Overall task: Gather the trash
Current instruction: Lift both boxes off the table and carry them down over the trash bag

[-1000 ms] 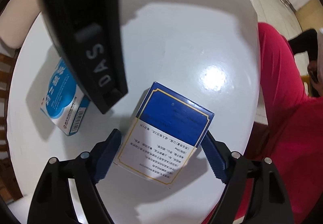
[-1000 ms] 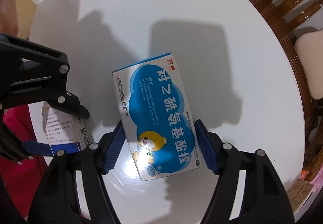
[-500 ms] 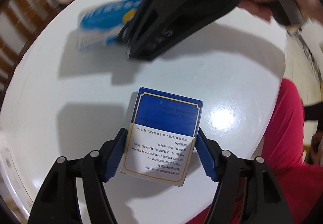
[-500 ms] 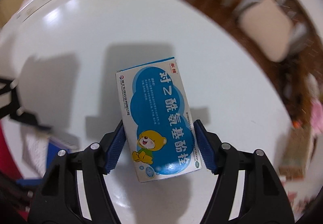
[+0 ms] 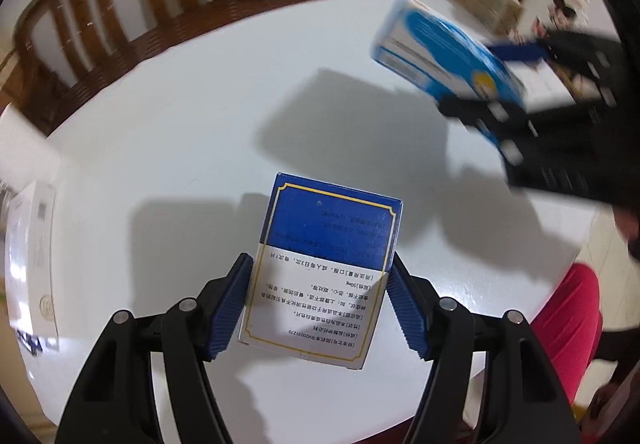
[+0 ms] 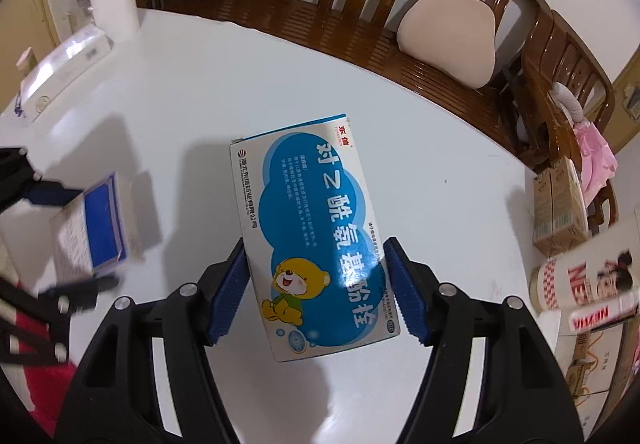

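A dark blue and white medicine box point(image 5: 332, 216) is held above the round white table point(image 5: 160, 124), with my left gripper point(image 5: 320, 264) shut on its sides. A light blue box with a cartoon bear point(image 6: 304, 204) is gripped the same way by my right gripper point(image 6: 316, 244), also off the table. In the left wrist view the right gripper point(image 5: 520, 84) and its light blue box point(image 5: 440, 44) appear blurred at the upper right. The right wrist view shows the left gripper point(image 6: 80, 240) with the dark blue box point(image 6: 100, 224) at the left edge.
A wooden bench point(image 6: 360, 24) with a beige cushion point(image 6: 452, 36) curves behind the table. A white paper roll point(image 6: 114, 4) and a white pack point(image 6: 68, 60) stand at the table's far left. Cardboard boxes point(image 6: 556, 212) and a noodle cup point(image 6: 576, 280) lie right. Red trousers point(image 5: 568, 304) are close by.
The left jaws closed onto the dark blue box. Both boxes rose off the table as the wrists rolled, and the right gripper swung from upper left to upper right in the left wrist view.
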Tool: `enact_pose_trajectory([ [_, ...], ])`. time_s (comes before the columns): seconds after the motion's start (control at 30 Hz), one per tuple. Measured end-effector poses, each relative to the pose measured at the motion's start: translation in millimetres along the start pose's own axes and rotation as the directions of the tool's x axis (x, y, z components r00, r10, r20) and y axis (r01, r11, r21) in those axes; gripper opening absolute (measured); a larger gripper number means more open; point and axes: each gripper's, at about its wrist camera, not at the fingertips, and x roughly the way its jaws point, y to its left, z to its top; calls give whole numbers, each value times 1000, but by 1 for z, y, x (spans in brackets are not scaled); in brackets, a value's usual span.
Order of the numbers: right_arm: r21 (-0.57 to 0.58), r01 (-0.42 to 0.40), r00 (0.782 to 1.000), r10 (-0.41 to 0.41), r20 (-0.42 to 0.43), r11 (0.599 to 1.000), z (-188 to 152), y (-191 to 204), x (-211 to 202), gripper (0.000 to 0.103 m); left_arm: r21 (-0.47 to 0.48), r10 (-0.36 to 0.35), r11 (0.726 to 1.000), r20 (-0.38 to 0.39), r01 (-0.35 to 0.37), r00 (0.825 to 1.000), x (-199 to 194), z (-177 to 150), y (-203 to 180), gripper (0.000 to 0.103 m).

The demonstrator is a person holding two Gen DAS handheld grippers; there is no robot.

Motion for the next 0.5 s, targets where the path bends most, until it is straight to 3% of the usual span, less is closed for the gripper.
enact_pose_trajectory([
  [0.3, 76, -33, 999, 29, 43, 997, -29, 16, -39, 66, -105, 38, 994, 97, -28, 995, -26, -34, 2, 65],
  [0.5, 94, -16, 997, 10, 71, 995, -49, 25, -62, 66, -126, 35, 992, 104, -22, 994, -20, -45, 4, 65],
])
